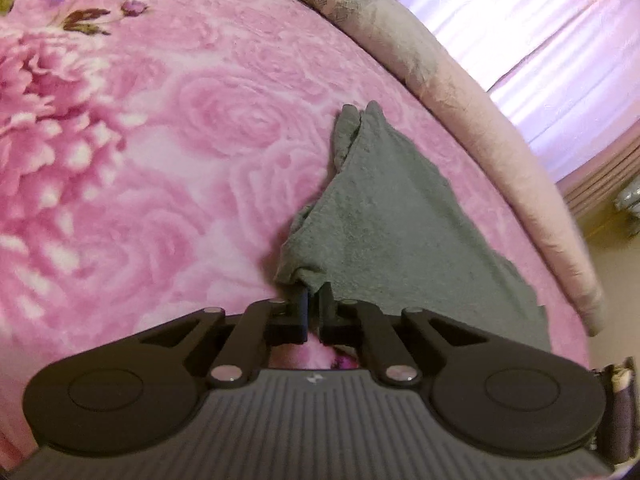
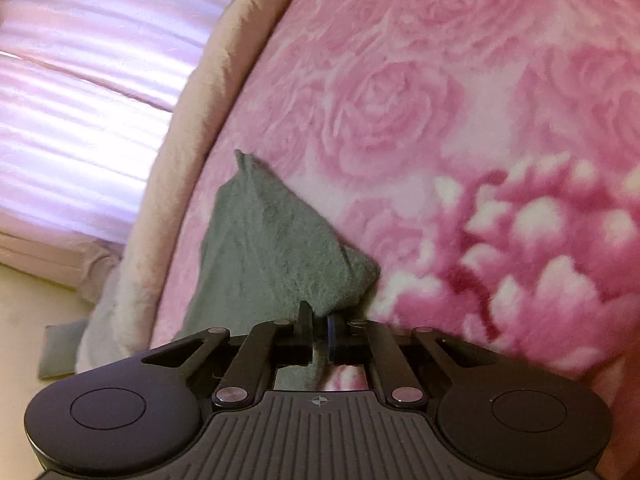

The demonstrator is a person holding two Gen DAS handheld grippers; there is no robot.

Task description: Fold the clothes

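Now: fold start | left gripper (image 1: 314,300) jaws clamped on grey towel (image 1: 400,216) corner | right gripper (image 2: 320,320) jaws clamped on another corner | towel on pink floral blanket (image 1: 160,160), near bed edge (image 1: 480,140) | next likely: lift and spread over open blanket.

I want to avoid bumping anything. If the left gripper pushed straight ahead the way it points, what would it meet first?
The grey terry cloth already pinched in the left gripper, then probably the pink rose-patterned blanket beneath; depth is unclear.
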